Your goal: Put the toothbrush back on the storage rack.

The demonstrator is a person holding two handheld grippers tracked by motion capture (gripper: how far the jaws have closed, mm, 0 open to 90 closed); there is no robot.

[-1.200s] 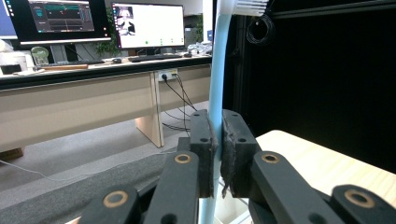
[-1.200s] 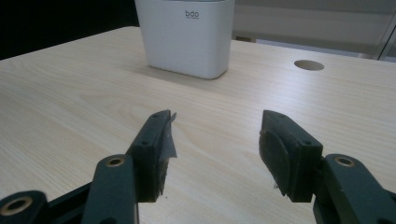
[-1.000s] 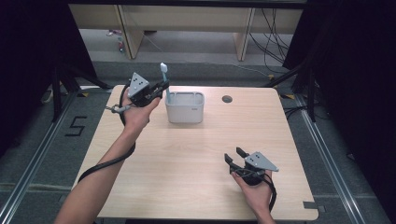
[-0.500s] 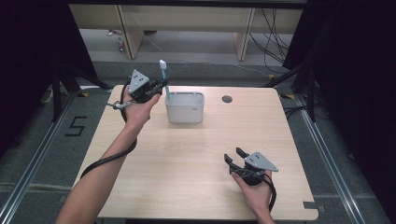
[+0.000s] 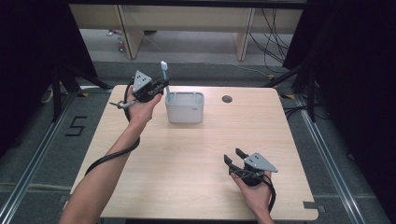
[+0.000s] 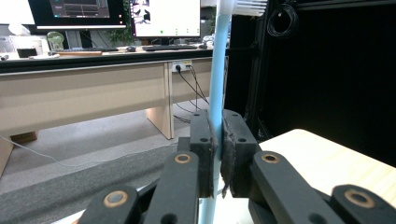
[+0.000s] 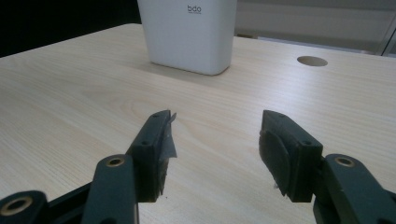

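A light blue toothbrush [image 5: 165, 79] stands upright, pinched by its handle in my left gripper [image 5: 162, 86], just left of the white holder box [image 5: 185, 111] at the back of the table. In the left gripper view the blue handle [image 6: 217, 70] runs up between the shut jaws to white bristles [image 6: 250, 6] at the top. My right gripper [image 5: 235, 157] rests low near the table's front right, open, with nothing between its fingers. Its own view [image 7: 215, 135] looks across bare wood toward the white box [image 7: 189, 35].
The wooden table [image 5: 187, 158] has a round cable hole [image 5: 227, 99] right of the box. Wooden desks and cables stand on the floor beyond the far edge. Dark curtains and stands flank both sides.
The left gripper with the toothbrush has shifted slightly toward the box's left rim. The right gripper has stayed still.
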